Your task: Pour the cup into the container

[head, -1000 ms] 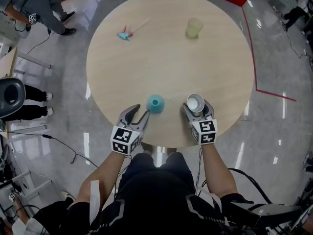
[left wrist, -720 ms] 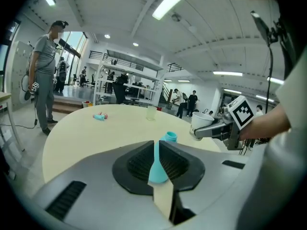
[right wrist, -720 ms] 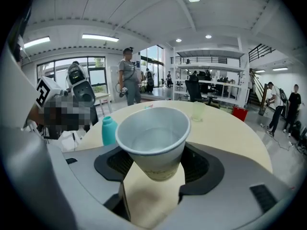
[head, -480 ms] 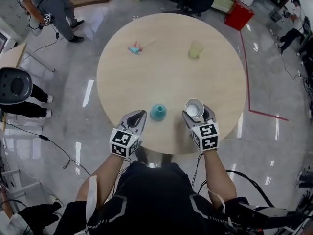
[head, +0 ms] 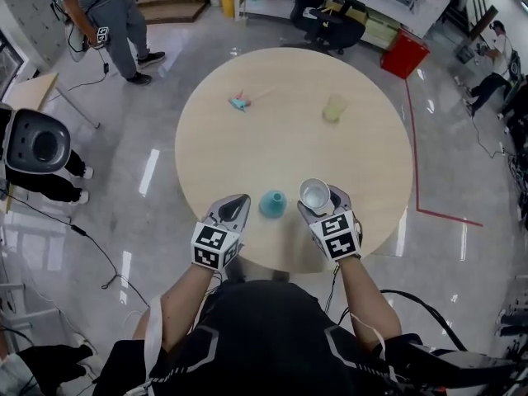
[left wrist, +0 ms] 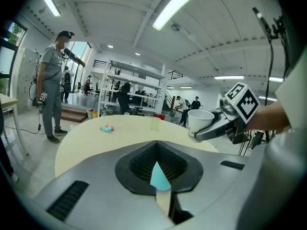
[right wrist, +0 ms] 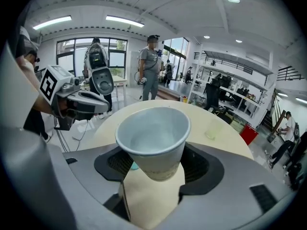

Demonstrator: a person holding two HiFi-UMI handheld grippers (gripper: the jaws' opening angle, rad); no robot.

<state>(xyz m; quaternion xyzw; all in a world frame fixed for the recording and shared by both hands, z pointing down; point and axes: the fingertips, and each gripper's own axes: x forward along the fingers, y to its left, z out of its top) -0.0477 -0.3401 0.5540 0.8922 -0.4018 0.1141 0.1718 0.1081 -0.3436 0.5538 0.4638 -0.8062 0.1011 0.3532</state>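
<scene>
White paper cup (right wrist: 152,140) is pinched by right gripper (head: 322,208) fingers; left gripper (head: 232,209) fingers press together. Hasty tipping could overshoot the narrow teal container (head: 273,203) between them.

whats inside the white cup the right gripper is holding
Looking down into the paper cup, only its pale, smooth inner wall shows, no solid contents. Whether clear liquid sits at the bottom cannot be told.

obstacle: teal container (head: 273,203) at near edge | free: table (head: 247,151) middle | far: yellow cup (head: 334,107), toy (head: 240,102)
</scene>
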